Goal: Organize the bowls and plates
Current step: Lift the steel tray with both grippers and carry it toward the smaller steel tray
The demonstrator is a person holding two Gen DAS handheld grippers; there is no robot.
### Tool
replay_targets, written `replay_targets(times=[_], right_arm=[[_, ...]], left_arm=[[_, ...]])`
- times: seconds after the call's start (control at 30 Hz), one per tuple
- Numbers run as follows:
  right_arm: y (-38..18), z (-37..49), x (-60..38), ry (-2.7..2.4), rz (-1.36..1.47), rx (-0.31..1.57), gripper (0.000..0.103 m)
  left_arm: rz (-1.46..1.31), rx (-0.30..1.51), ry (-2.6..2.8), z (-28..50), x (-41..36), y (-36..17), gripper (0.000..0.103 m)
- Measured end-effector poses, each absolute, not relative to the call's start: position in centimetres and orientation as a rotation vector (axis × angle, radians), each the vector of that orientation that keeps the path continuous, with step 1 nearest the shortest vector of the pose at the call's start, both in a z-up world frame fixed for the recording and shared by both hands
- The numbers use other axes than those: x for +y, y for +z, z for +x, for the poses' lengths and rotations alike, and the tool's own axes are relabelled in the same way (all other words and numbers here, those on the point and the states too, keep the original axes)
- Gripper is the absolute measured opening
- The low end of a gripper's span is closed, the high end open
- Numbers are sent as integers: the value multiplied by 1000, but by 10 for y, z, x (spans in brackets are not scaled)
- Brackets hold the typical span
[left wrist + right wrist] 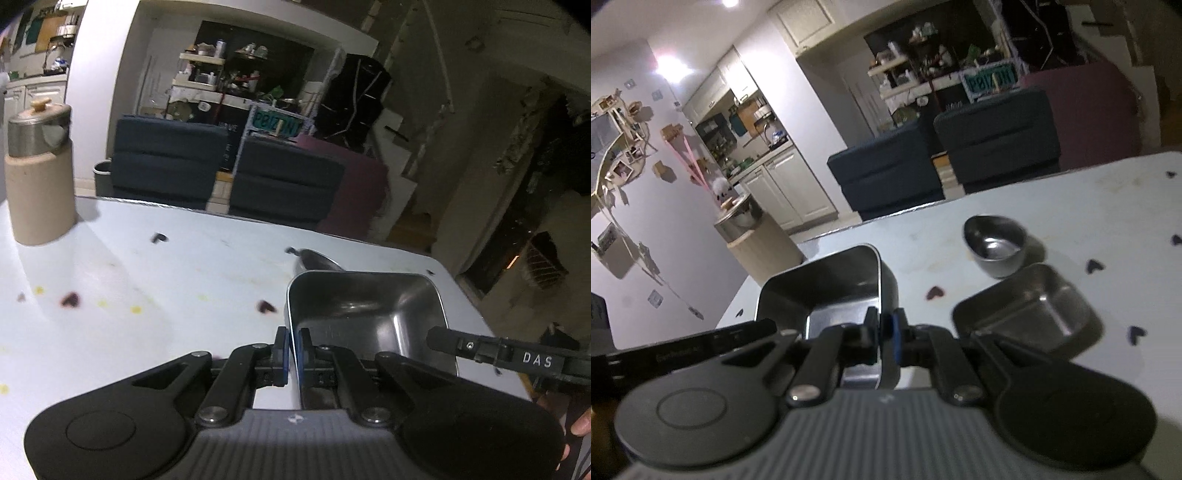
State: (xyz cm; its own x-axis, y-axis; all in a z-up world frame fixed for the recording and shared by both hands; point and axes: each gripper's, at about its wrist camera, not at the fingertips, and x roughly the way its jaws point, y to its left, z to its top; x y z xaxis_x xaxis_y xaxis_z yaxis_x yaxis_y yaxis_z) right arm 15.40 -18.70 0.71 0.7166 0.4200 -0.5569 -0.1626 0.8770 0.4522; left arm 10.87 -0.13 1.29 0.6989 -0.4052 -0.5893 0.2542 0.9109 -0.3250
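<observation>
A deep square steel bowl [369, 306] hangs above the pale table [147, 266], held from both sides. My left gripper [293, 354] is shut on its left wall, with blue pads on either side of the rim. My right gripper [886, 332] is shut on the right wall of the same bowl [827, 291]. The right gripper's arm [480, 347] crosses the left wrist view at the right. A shallower square steel dish [1027, 306] and a small round steel bowl [995, 243] stand on the table to the right.
A beige canister with a metal lid [38, 173] stands at the table's far left corner. The tabletop [1071, 206] is dotted with dark heart shapes and yellow spots. Two dark blue chairs [166, 162] stand beyond the far edge.
</observation>
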Motion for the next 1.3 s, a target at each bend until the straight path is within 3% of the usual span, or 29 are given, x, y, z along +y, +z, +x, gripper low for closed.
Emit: replay_targets(times=[0.7, 1.3], right_arm=[[-27, 94, -248, 135, 358, 860, 11], [-56, 95, -245, 71, 166, 1022, 11]], left_arm=[[-97, 989, -502, 94, -99, -59, 6], [127, 1037, -513, 93, -140, -91, 9]])
